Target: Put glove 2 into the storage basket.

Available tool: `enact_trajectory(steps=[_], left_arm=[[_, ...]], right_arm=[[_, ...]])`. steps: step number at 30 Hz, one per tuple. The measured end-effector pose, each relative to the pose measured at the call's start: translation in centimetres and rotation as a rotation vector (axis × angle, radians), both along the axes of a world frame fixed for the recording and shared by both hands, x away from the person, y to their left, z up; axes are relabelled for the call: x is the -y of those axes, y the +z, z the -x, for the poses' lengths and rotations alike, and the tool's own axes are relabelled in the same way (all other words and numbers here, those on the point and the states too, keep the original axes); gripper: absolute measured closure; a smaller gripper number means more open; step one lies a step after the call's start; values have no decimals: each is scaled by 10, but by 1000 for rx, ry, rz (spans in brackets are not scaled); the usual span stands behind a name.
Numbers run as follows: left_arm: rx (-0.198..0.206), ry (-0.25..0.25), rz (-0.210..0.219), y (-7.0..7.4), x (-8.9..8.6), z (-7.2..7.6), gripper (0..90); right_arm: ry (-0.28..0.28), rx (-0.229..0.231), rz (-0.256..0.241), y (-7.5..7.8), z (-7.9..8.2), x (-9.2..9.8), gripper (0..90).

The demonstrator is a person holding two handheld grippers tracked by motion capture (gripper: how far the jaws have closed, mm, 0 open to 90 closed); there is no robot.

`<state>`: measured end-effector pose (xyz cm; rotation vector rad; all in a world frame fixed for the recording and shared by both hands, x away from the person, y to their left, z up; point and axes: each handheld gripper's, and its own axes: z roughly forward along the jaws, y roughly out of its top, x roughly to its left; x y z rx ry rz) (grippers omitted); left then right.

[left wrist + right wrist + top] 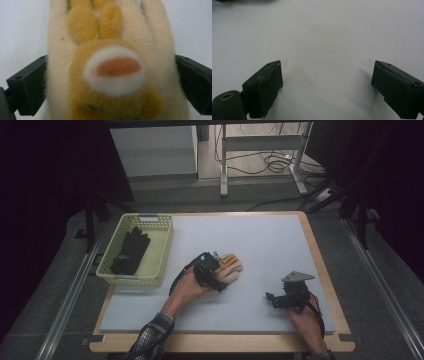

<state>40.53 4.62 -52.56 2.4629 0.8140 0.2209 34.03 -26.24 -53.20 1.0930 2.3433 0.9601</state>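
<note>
My left claw (218, 270) straddles a cream plush glove (231, 268) lying on the grey mat (270, 240), its jaws wide on either flank of the glove, which sits between them with its fingers pointing away from me. From the left gripper view the glove (110, 65) shows an orange animal face with a white muzzle; whether the jaws actually press the fabric I cannot tell. My right claw (272, 299) rests well off to the right, jaws spread wide over bare mat (322, 37). Beyond my left claw, to its left, a pale yellow basket (162, 245) holds a black glove (131, 251).
</note>
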Motion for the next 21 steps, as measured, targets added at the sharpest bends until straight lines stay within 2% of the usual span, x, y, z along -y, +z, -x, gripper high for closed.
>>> enact_trajectory(steps=[3,8,12,16,17,18,20,21], left_arm=[[-9,-14,-19,-1,2,0,0],[-29,-28,-9,-2,1,0,0],[-33,-11,-14,-1,1,0,14],[-39,12,-18,2,1,-2,105],[-42,13,-17,3,0,-2,105],[-44,20,-20,4,-1,-3,154],[-42,23,-21,5,-1,-4,174],[-43,25,-20,6,-2,-4,221]], right_arm=[[0,0,0,0,0,0,96],[0,0,0,0,0,0,96],[0,0,0,0,0,0,96],[0,0,1,0,0,0,96],[0,1,1,0,0,0,96],[0,0,1,0,0,0,96],[0,0,1,0,0,0,96],[0,0,1,0,0,0,96]])
